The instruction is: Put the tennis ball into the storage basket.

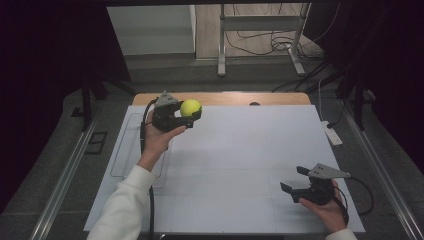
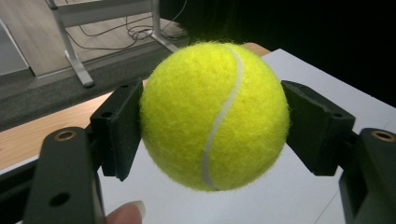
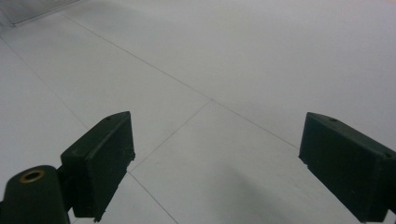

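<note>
**K:** White sheet [image 1: 240, 165] covers the table, wood edge [image 1: 225, 98] showing at the far side, dark curtains both flanks, metal frame legs [image 1: 260, 40] and loose cables on the floor beyond.

**M:** Left hand?

**K:** Left forearm in a white sleeve [image 1: 125, 205] runs up from the bottom edge toward the far left of the sheet. Wrist raised, left gripper [image 1: 187, 116] pointing right, roughly level.

**M:** Jaw state?

**K:** Clamped on the tennis ball [image 1: 191, 107]. Left gripper view: both pads [image 2: 119, 128] press the ball's [image 2: 215, 114] sides, white seam facing the camera, fingertip [image 2: 126, 214] at the bottom edge. Ball is off the sheet, held above the far left corner near the wood edge.

**M:** Right?

**K:** Right hand [image 1: 327, 207] low at the near right corner, right gripper [image 1: 295, 180] aimed left across the sheet. Jaws spread wide, nothing between them; right gripper view has bare sheet [image 3: 210, 70] with thin lines between the pads [image 3: 100, 163].

**M:** Spacing?

**K:** Well apart, opposite corners.
</note>
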Motion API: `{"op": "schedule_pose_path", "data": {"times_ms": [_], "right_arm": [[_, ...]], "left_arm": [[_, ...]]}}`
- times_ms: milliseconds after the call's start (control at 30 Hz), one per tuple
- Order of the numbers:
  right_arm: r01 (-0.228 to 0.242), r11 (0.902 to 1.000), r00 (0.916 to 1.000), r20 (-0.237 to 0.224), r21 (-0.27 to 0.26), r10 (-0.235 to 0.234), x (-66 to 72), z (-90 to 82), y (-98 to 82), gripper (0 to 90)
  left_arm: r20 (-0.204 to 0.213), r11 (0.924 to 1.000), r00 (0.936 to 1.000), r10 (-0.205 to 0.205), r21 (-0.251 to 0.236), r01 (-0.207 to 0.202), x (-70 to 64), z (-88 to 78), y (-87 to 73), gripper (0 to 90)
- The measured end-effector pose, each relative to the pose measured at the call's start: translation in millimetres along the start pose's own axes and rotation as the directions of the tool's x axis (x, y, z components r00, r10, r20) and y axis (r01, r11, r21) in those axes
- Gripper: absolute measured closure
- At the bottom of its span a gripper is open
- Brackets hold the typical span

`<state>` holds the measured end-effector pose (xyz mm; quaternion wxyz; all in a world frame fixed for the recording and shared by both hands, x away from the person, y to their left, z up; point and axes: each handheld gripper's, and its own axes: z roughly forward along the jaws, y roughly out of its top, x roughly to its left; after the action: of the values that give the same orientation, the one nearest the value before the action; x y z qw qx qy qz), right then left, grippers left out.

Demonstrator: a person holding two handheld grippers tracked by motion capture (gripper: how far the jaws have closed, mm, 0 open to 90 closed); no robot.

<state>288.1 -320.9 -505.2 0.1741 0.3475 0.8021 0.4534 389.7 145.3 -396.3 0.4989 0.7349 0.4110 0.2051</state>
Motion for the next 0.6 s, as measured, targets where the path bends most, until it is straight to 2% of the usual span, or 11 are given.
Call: {"op": "schedule_pose_path", "data": {"times_ms": [600], "right_arm": [[0.001,1.0000,1.0000,0.000,-0.002,-0.001,0.0,-0.4,0.2,10.4]], "left_arm": [[-0.050,0.9999,0.9987,-0.012,-0.004,0.012,14.3,-8.1,2.6,27.3]]}}
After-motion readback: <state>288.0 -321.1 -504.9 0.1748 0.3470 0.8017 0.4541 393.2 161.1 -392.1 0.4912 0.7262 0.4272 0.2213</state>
